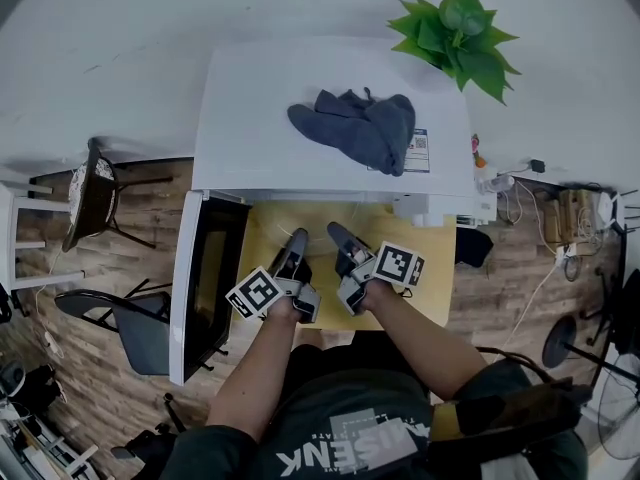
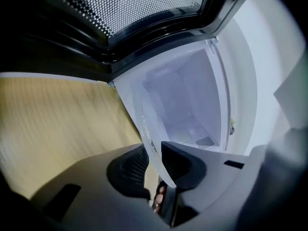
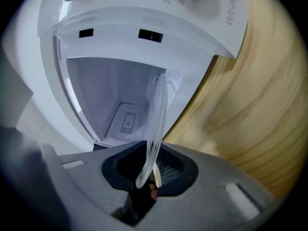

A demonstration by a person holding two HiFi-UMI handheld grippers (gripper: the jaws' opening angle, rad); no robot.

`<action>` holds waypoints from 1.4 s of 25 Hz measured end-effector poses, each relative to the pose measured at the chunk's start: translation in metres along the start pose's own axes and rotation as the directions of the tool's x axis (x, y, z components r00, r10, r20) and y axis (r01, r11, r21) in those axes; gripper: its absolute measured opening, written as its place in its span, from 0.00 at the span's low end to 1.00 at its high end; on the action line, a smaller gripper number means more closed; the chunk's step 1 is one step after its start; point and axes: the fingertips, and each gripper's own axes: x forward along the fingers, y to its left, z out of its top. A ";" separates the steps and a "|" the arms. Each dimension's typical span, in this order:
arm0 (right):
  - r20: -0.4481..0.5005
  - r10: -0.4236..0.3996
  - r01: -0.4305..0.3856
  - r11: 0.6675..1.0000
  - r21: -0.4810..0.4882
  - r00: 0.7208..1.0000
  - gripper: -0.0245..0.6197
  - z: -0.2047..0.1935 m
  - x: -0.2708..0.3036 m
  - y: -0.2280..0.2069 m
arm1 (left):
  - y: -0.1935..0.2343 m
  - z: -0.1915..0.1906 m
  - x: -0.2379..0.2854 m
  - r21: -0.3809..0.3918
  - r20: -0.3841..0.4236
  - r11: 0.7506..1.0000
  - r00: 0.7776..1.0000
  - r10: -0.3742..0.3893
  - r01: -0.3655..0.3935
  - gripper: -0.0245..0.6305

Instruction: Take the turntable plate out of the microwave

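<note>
Glass turntable plate (image 3: 155, 119), edge pinched by left gripper (image 2: 155, 153) jaws, also by right gripper (image 3: 148, 163) jaws, open microwave (image 1: 250, 98) ahead

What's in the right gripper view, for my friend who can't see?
The right gripper pinches the rim of a clear glass turntable plate, seen edge-on before the open white microwave, with a pale wooden tabletop on the right.

The glass plate (image 3: 156, 119) is clear and round. I see it edge-on, one side of its rim pinched in my left claw (image 2: 153, 154) and the other in my right claw (image 3: 146, 166). It sits at the open front of the white microwave (image 1: 260, 108), whose door (image 1: 205, 278) is swung wide to the left.
</note>
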 end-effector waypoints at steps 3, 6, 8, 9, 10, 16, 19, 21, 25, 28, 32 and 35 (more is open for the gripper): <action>-0.022 0.026 -0.026 1.000 -0.010 0.999 0.14 -0.002 -0.006 0.007 | -0.008 -0.003 -0.007 0.012 0.024 1.000 1.000 -0.004 0.004 0.16; -0.047 0.047 -0.048 0.999 -0.024 0.998 0.14 -0.005 -0.014 0.014 | -0.013 -0.005 -0.018 0.059 0.043 0.998 0.999 0.025 -0.027 0.16; -0.076 0.043 -0.047 0.997 -0.056 0.996 0.14 -0.008 -0.021 0.016 | -0.015 -0.009 -0.025 0.054 0.067 0.998 0.997 0.030 -0.033 0.16; -0.093 0.029 -0.036 0.996 -0.080 0.995 0.14 -0.009 -0.025 0.016 | -0.017 -0.011 -0.028 0.048 0.078 0.998 0.996 0.032 -0.036 0.16; -0.108 0.021 -0.031 0.995 -0.092 0.994 0.14 -0.011 -0.029 0.016 | -0.020 -0.016 -0.031 0.020 0.091 1.000 0.996 0.019 -0.021 0.16; -0.151 0.063 -0.072 0.996 -0.054 0.987 0.15 -0.028 -0.043 0.028 | -0.032 -0.032 -0.049 -0.034 0.131 0.999 0.991 0.005 -0.001 0.17; -0.152 0.062 -0.072 0.995 -0.065 0.987 0.15 -0.040 -0.052 0.034 | -0.028 -0.030 -0.070 0.098 0.099 0.992 0.992 0.075 -0.084 0.17; -0.146 0.066 -0.078 0.993 -0.084 0.987 0.15 -0.048 -0.057 0.041 | -0.031 -0.029 -0.082 0.143 0.081 0.985 0.993 0.080 -0.091 0.17; -0.109 0.071 -0.081 0.992 -0.092 0.992 0.15 -0.067 -0.066 0.056 | -0.045 -0.037 -0.098 0.060 0.049 0.998 0.999 -0.024 0.021 0.17; -0.073 0.072 -0.080 0.991 -0.110 0.995 0.15 -0.079 -0.073 0.066 | -0.053 -0.037 -0.110 0.067 0.013 0.995 0.997 -0.071 0.070 0.17; -0.018 0.130 -0.131 0.986 -0.107 0.991 0.15 -0.090 -0.081 0.089 | -0.067 -0.038 -0.124 0.085 -0.027 0.987 0.990 -0.137 0.139 0.17; 0.022 0.216 -0.213 0.973 -0.090 0.976 0.15 -0.099 -0.087 0.115 | -0.078 -0.040 -0.135 0.111 -0.062 0.977 0.982 -0.178 0.184 0.17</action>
